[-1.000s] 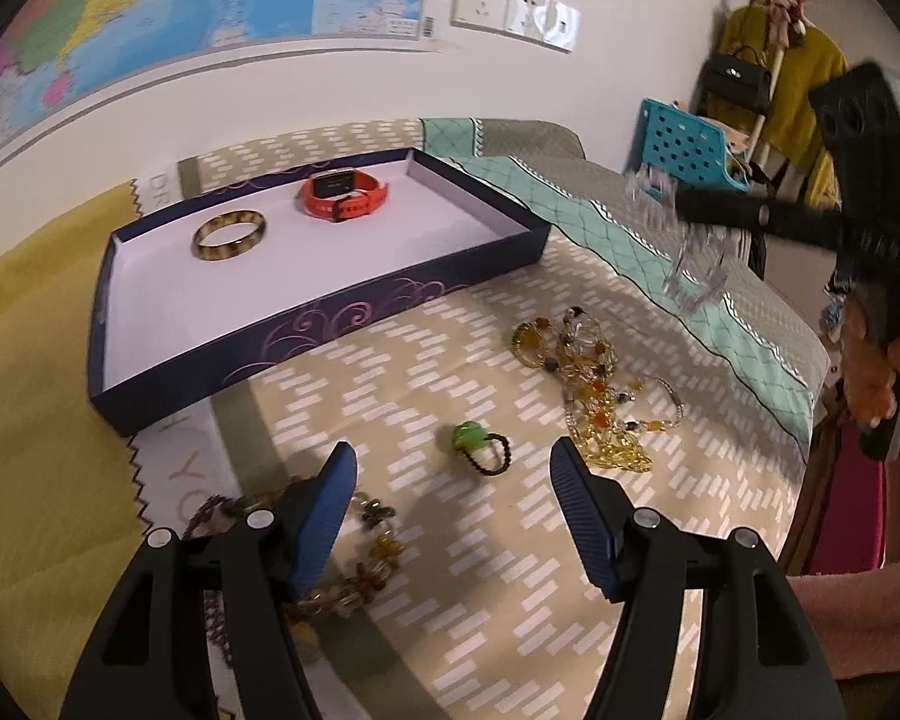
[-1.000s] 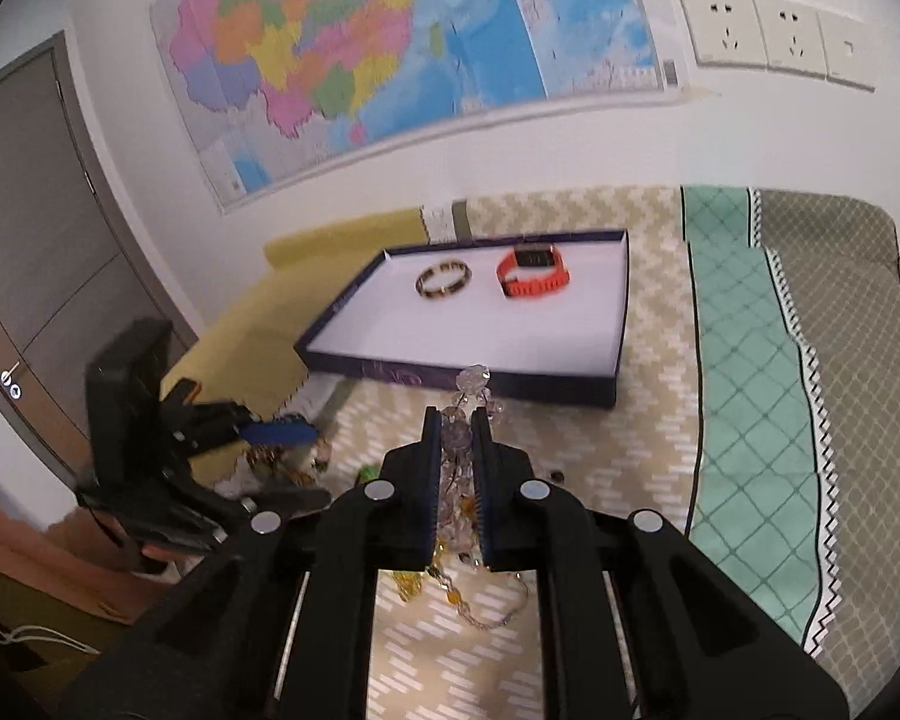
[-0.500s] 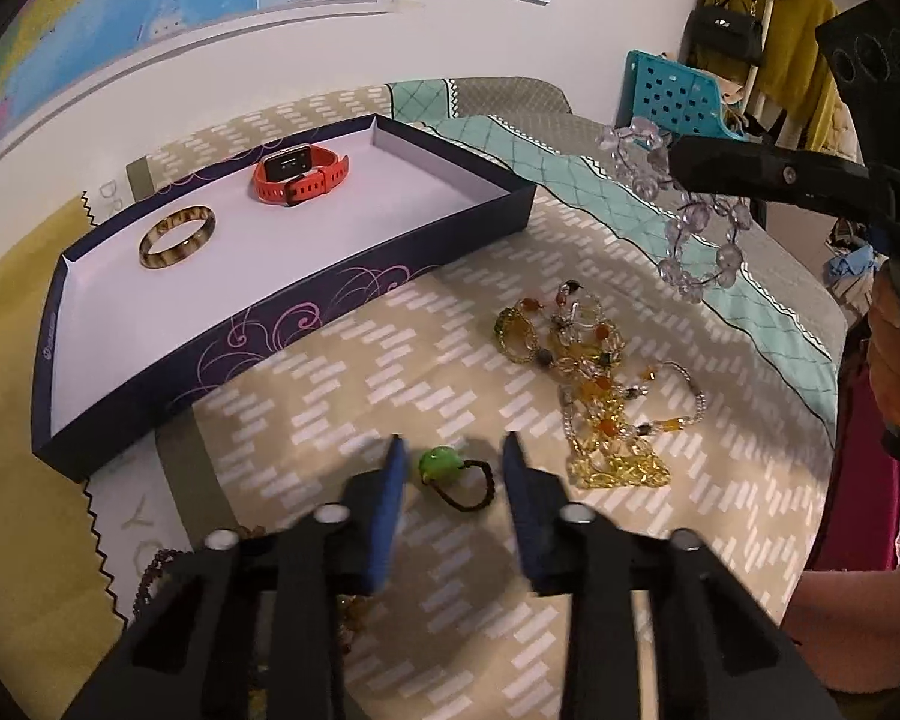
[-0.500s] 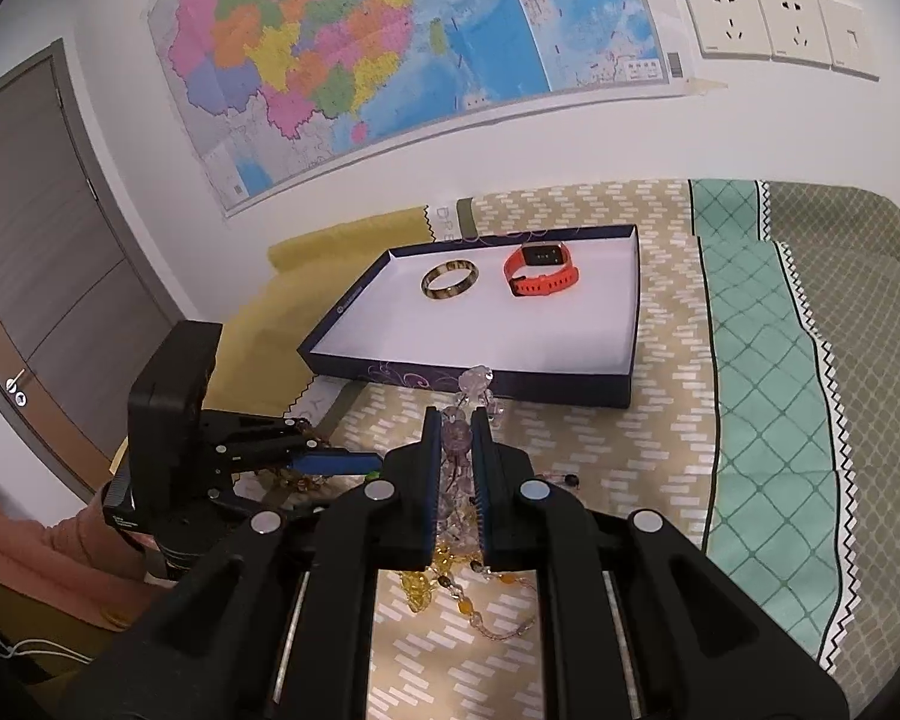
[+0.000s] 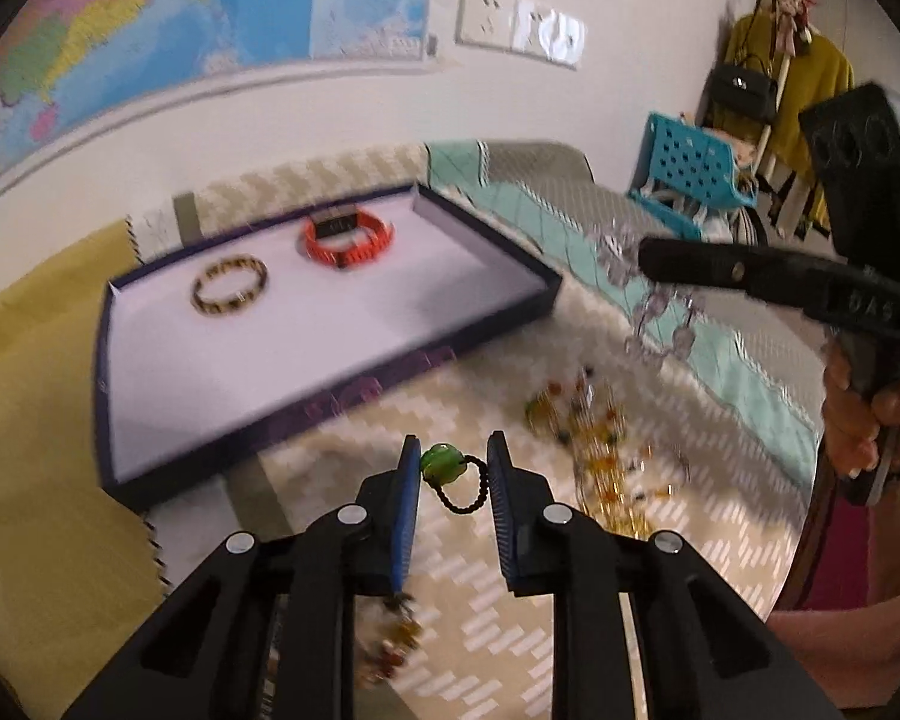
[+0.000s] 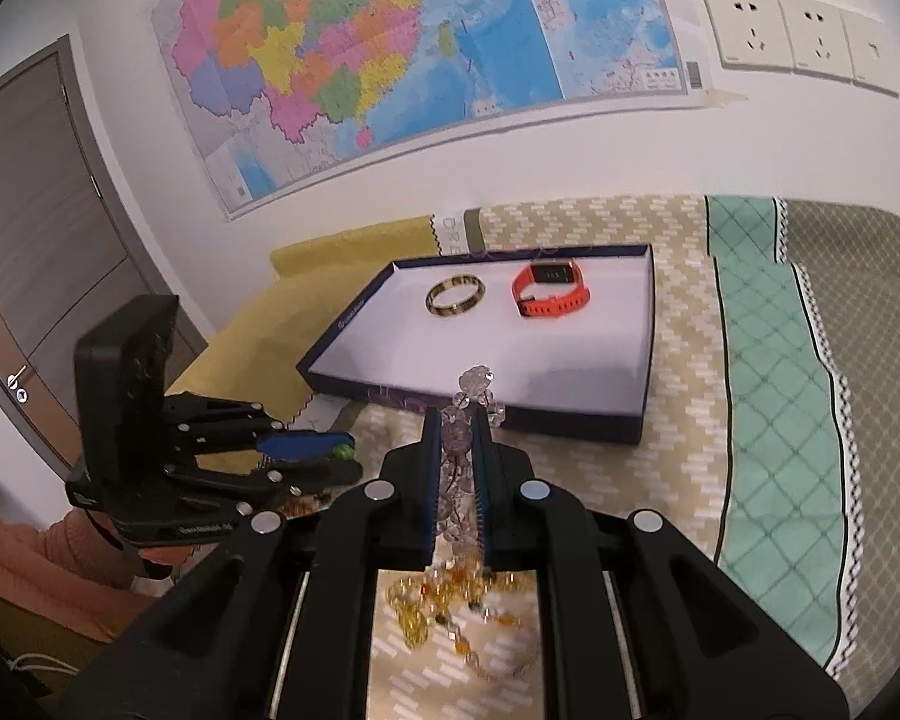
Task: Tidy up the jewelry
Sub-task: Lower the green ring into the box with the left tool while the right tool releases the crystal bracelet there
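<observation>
Left wrist view, nearest the lens: the left gripper (image 5: 453,465) has its blue pads closed on a green-beaded hair tie (image 5: 441,463), the bead pinched between them and the black elastic loop hanging below, clear of the patterned cloth (image 5: 498,618). Taking the navy tray (image 5: 498,267) as the landmark, this hair tie is on the near side of the tray's front wall, outside it. A blurred beaded bracelet (image 5: 390,636) lies still nearer, under the gripper's left finger. To the right of the hair tie, also short of the tray, a tangle of gold and amber chains (image 5: 600,456) rests on the cloth. Beyond it, off the tray's right corner, the right gripper (image 5: 645,258) is clamped on a clear crystal bracelet (image 5: 654,312), which dangles in the air; the right wrist view shows the beads squeezed between the pads. Inside the tray, toward its far wall, lie a striped bangle (image 5: 230,285) and, right of it, an orange watch (image 5: 348,235). A map (image 6: 426,42) hangs on the wall behind.
</observation>
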Tool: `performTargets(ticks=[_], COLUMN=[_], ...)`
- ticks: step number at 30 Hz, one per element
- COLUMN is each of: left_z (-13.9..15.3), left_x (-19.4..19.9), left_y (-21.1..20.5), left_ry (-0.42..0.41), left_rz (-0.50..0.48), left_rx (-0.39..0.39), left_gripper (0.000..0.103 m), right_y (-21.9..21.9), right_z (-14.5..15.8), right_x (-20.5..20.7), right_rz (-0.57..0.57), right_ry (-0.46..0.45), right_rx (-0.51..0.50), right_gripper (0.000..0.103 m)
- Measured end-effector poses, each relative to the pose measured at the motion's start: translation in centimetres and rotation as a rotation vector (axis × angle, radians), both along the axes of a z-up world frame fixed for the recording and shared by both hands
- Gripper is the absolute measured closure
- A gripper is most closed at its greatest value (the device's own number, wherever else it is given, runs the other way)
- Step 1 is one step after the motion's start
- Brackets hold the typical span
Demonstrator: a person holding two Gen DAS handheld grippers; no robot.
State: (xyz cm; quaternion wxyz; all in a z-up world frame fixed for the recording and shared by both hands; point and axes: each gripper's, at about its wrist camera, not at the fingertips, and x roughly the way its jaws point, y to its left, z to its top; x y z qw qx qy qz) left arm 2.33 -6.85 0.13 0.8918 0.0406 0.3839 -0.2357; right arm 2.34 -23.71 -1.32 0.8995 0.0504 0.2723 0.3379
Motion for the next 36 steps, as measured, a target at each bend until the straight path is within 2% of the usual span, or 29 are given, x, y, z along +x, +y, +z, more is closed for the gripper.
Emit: performTargets(ticks=[7,14,23,31,36], left_z=[2.5,2.7,0.8,-1.2,-1.6], left_x=[3.2,6.4,11.0,14.1,15.4], left_y=[2.3,4.1,4.8,4.6,5.0], left_ry=[-0.050,-0.040,0.015,0.067,0.089], left_rz=[0.074,0.127,0.170,0.191,0.214], left_rx=[0.007,0.018,0.065,0.107,0.123], left_gripper=[0.083,0.083,0.082,0.082,0.082], right_y=[1.4,2.9,4.3,5.5,6.4], right_z=[1.3,1.1,-0.6,-1.9,-2.3], right_x=[3.2,7.3,12.2,15.0,15.9], right_rz=[0.002,-0.021,-0.036,-0.043,-0.034], right_ry=[-0.023,-0.010,0.064,0.127,0.131], right_rx=[-0.025,-0.087,-0.099,-0.081,-0.110], right_gripper=[0.093,0.093,0.093,0.093,0.093])
